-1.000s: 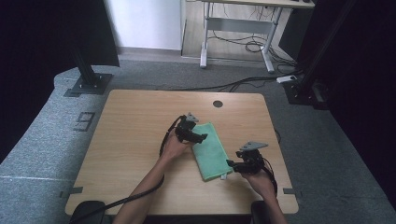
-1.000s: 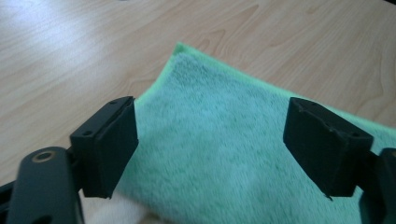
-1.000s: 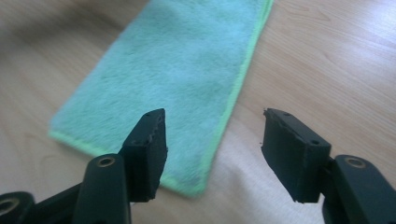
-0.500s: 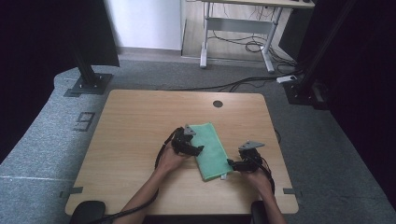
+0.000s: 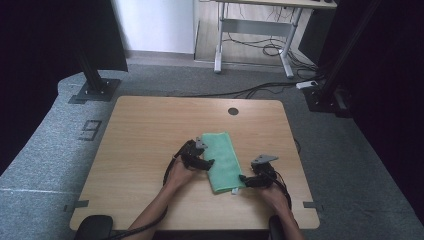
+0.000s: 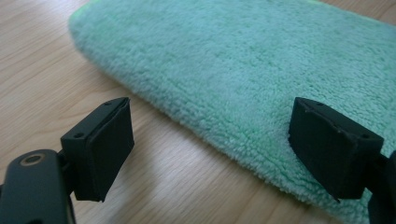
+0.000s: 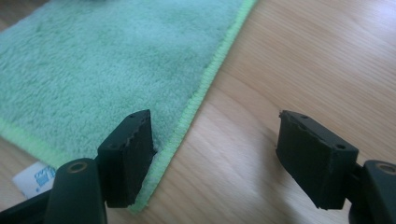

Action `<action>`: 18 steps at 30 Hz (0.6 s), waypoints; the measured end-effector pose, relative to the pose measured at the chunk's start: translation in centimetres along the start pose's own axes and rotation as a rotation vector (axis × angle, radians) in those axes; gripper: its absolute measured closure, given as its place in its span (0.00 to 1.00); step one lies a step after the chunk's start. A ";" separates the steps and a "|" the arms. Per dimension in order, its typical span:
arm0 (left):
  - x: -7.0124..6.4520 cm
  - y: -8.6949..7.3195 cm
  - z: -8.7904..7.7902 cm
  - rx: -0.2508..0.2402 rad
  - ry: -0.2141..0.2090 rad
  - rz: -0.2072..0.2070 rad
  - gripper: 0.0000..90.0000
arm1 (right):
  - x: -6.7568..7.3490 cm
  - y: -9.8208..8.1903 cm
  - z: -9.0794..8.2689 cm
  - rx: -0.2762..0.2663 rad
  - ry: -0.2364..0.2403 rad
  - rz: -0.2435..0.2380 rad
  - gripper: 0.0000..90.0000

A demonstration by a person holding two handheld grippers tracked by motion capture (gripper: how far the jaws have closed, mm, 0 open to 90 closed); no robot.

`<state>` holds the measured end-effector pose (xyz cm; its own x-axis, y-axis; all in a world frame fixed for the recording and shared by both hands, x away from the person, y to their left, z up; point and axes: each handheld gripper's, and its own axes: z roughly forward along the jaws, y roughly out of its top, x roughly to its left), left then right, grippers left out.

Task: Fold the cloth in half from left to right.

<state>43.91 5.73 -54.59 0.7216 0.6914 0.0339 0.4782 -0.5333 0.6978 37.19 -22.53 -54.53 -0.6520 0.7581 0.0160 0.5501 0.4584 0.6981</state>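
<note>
The folded green towel lay flat on the wooden table, a little toward 5 o'clock from the table's middle, with its long side running from 12 to 6 o'clock. The left gripper stood at its 9 o'clock edge and the right gripper at its 5 o'clock corner, both with jaws spread and holding nothing, probably placed so to take the cloth from two sides. A small white tag came out at that corner, but its print was too blurred to read.

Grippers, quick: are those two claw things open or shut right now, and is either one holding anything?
Left gripper: open, holding nothing; its jaws straddle the edge of the green towel.
Right gripper: open, holding nothing; one jaw is over the towel's corner.
</note>
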 end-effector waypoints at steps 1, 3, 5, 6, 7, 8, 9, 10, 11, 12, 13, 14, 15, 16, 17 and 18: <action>0.2 -0.1 -0.1 0.002 0.005 -0.005 0.16 | 0.2 0.1 0.1 0.000 0.003 -0.007 0.30; 0.7 -0.3 -0.4 0.006 0.015 -0.012 0.16 | 0.7 0.3 0.3 0.001 0.010 -0.021 0.30; 1.3 -0.7 -0.8 0.011 0.023 -0.018 0.16 | 1.2 0.6 0.5 0.004 0.017 -0.039 0.30; 1.5 -0.8 -1.0 0.012 0.024 -0.024 0.16 | 1.6 0.7 0.6 0.002 0.023 -0.043 0.30; 1.7 -1.0 -1.1 0.012 0.025 -0.031 0.16 | 1.9 0.8 0.7 0.000 0.028 -0.051 0.30; 1.9 -1.1 -1.2 0.012 0.026 -0.033 0.16 | 2.2 0.9 0.9 0.000 0.032 -0.054 0.30; 2.0 -1.2 -1.3 0.012 0.029 -0.039 0.16 | 2.4 1.0 0.9 0.000 0.035 -0.057 0.30; 2.2 -1.4 -1.5 0.015 0.029 -0.039 0.16 | 2.7 1.1 1.1 0.000 0.038 -0.067 0.30; 2.3 -1.5 -1.6 0.017 0.032 -0.042 0.16 | 3.1 1.3 1.2 0.001 0.042 -0.074 0.30; 2.5 -1.6 -1.7 0.020 0.034 -0.040 0.16 | 3.3 1.4 1.3 0.002 0.044 -0.079 0.30; 2.6 -1.7 -1.8 0.021 0.036 -0.044 0.16 | 3.6 1.5 1.4 0.001 0.048 -0.085 0.30; 2.8 -1.8 -1.9 0.021 0.038 -0.044 0.16 | 3.9 1.6 1.5 0.002 0.052 -0.093 0.30; 3.0 -1.9 -2.1 0.024 0.039 -0.045 0.16 | 4.1 1.7 1.6 0.001 0.055 -0.096 0.30; 3.1 -2.1 -2.2 0.024 0.040 -0.050 0.16 | 4.4 1.9 1.7 0.002 0.059 -0.100 0.30; 3.2 -2.2 -2.3 0.025 0.042 -0.052 0.16 | 4.6 2.0 1.9 0.000 0.061 -0.102 0.30; 3.4 -2.4 -2.5 0.025 0.043 -0.053 0.16 | 4.8 2.1 2.0 -0.001 0.063 -0.105 0.30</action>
<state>43.98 10.52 -54.36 0.6733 0.7388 0.0283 0.5278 -0.5071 0.6813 36.22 -17.01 -54.42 -0.7374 0.6753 -0.0121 0.4767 0.5331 0.6990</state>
